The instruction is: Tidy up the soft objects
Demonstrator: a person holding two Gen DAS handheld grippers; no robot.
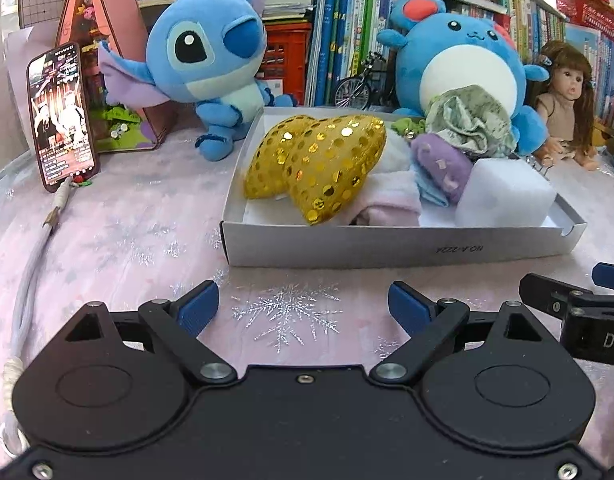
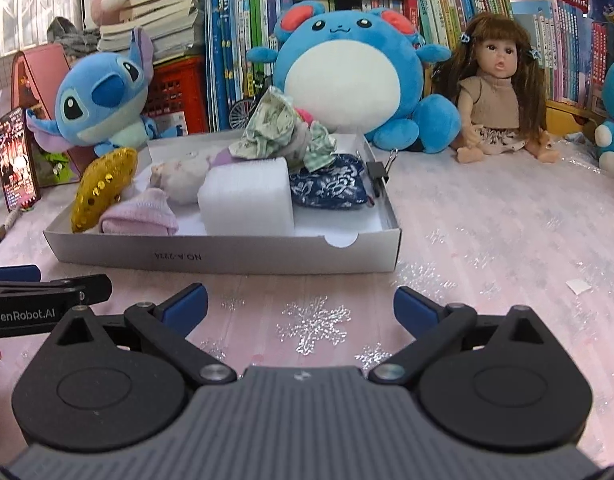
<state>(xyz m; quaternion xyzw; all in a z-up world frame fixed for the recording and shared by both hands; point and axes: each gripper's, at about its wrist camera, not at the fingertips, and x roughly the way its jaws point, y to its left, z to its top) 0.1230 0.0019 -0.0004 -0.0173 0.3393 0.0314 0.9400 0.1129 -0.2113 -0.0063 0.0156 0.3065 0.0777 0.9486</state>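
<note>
- Left tool point(image 1: 303, 304) and right tool point(image 2: 301, 308): spread wide, empty, near side of worktop point(image 2: 487, 240).
- Box point(image 1: 387, 242): far of both; gold cushion point(image 1: 319, 164) left, foam block point(image 2: 245, 202) centre.
- Judged light, squashy; best pinched across bulk.

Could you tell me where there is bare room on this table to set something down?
Free: the cloth before the white box, and right of it toward the doll. Crowded: inside the box, and behind it by the plush toys.
</note>
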